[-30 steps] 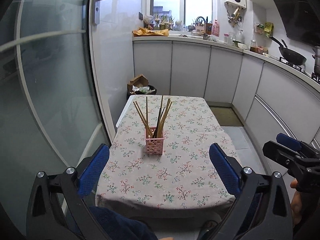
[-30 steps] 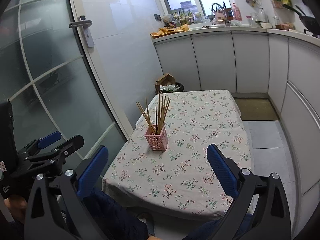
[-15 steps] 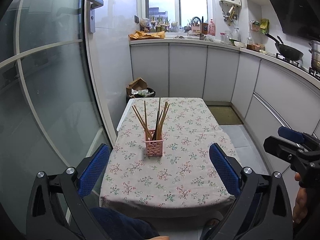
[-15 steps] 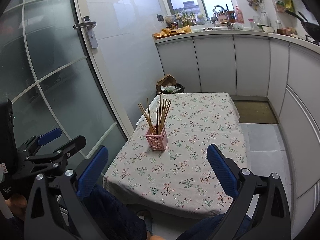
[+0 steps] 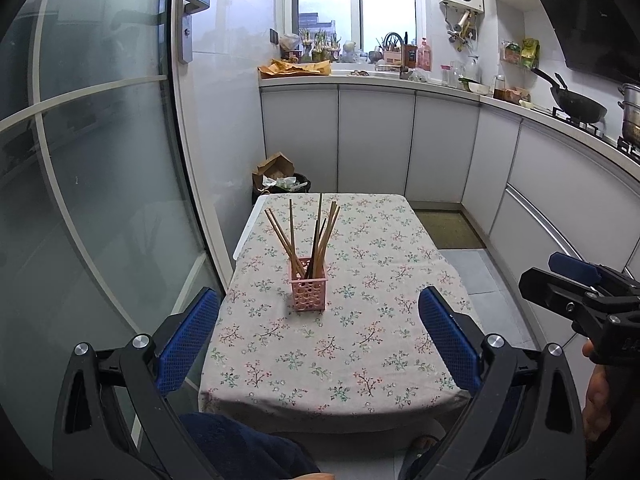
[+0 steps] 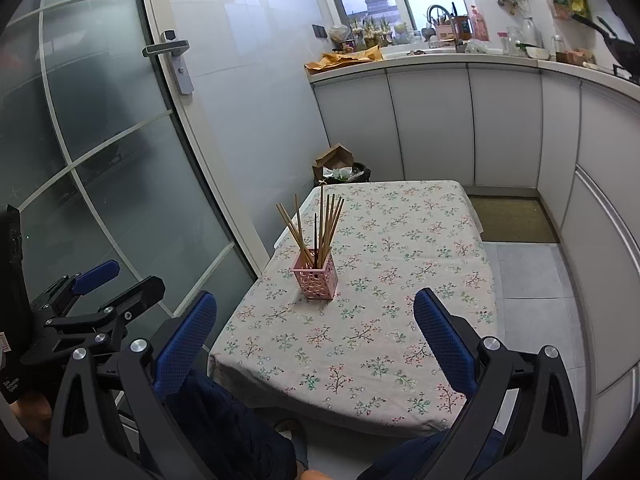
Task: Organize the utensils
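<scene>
A pink perforated holder (image 5: 308,289) stands on the floral tablecloth (image 5: 360,344), left of the table's middle; it also shows in the right wrist view (image 6: 316,278). Several wooden chopsticks (image 5: 316,232) stand in it, fanned out upright, also seen in the right wrist view (image 6: 320,228). My left gripper (image 5: 320,340) is open and empty, held back from the table's near edge. My right gripper (image 6: 314,340) is open and empty too, to the right of the left one and equally far back.
A frosted glass door (image 5: 100,200) runs close along the table's left side. White cabinets (image 5: 400,140) and a cluttered counter stand behind and to the right. A bin with cardboard (image 5: 280,178) sits past the table's far left corner. My legs are under the near edge.
Both grippers have drawn back and risen, so the table and holder look smaller and farther. The holder and chopsticks have not moved. Both grippers stay open.
</scene>
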